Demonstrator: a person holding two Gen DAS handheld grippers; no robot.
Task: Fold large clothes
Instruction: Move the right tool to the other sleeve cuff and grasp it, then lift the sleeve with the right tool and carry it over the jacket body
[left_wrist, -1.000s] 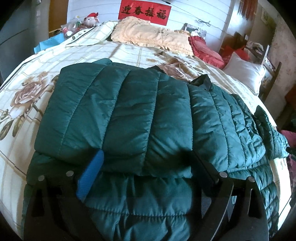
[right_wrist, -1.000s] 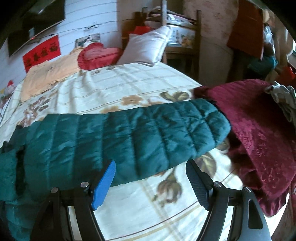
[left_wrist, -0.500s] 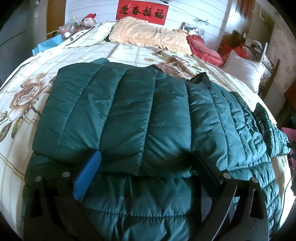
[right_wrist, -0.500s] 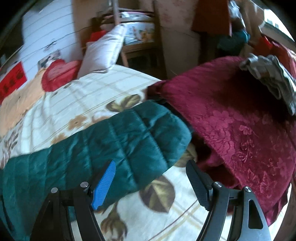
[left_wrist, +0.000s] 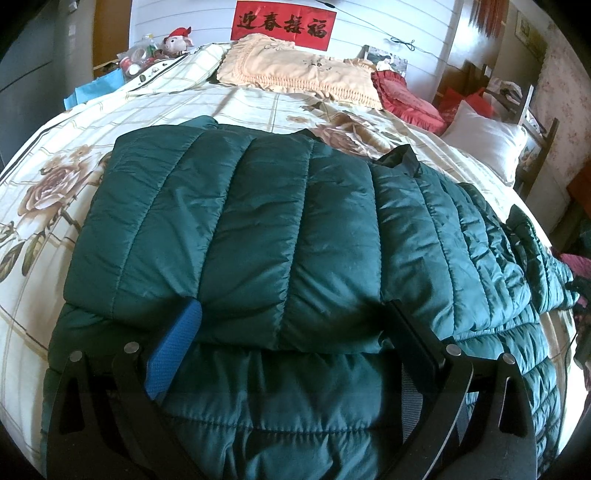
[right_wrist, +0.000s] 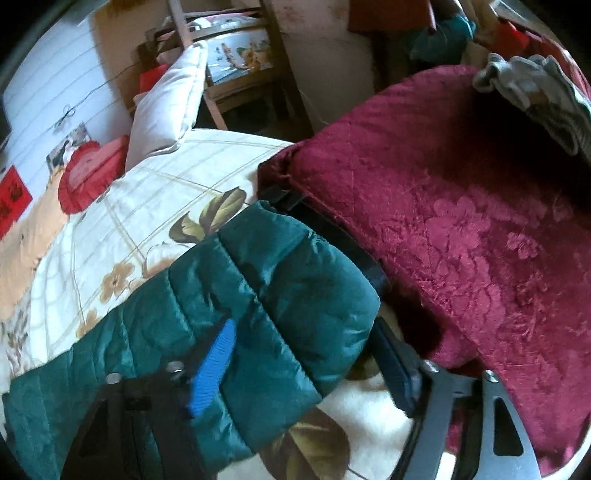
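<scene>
A: Two grippers show, one in each wrist view. Where is the garment?

B: The green quilted jacket (left_wrist: 258, 229) lies spread across the bed (left_wrist: 44, 206), on a cream cover printed with large brown flowers. Its near part is doubled over, so one padded layer rests on another.

A: And the left gripper (left_wrist: 291, 321)?

B: It hangs over the near edge of that doubled layer. The blue pad (left_wrist: 173, 354) sits at the fold's left end and the dark finger (left_wrist: 413, 339) at the right, with a thick roll of jacket between them. The jaws stand wide, and I cannot tell whether they press the cloth or merely straddle it.

A: The right gripper (right_wrist: 303, 347)?

B: It is at the end of the jacket's sleeve (right_wrist: 280, 295), which reaches toward a dark red quilted blanket (right_wrist: 461, 229) heaped at the bed's corner. The sleeve end lies between the fingers, and the jaws are closing on it. The blue pad (right_wrist: 214, 365) lies on the top of the sleeve; the dark finger (right_wrist: 391, 365) is at the sleeve's far edge, and a firm squeeze is not visible yet.

A: Anything else nearby?

B: A peach pillow (left_wrist: 299, 74), a red cushion (left_wrist: 406, 99) and a white pillow (left_wrist: 484, 140) sit at the head of the bed, below a red banner (left_wrist: 284, 24) on the wall. A grey garment (right_wrist: 535, 96) lies on top of the red blanket.
</scene>
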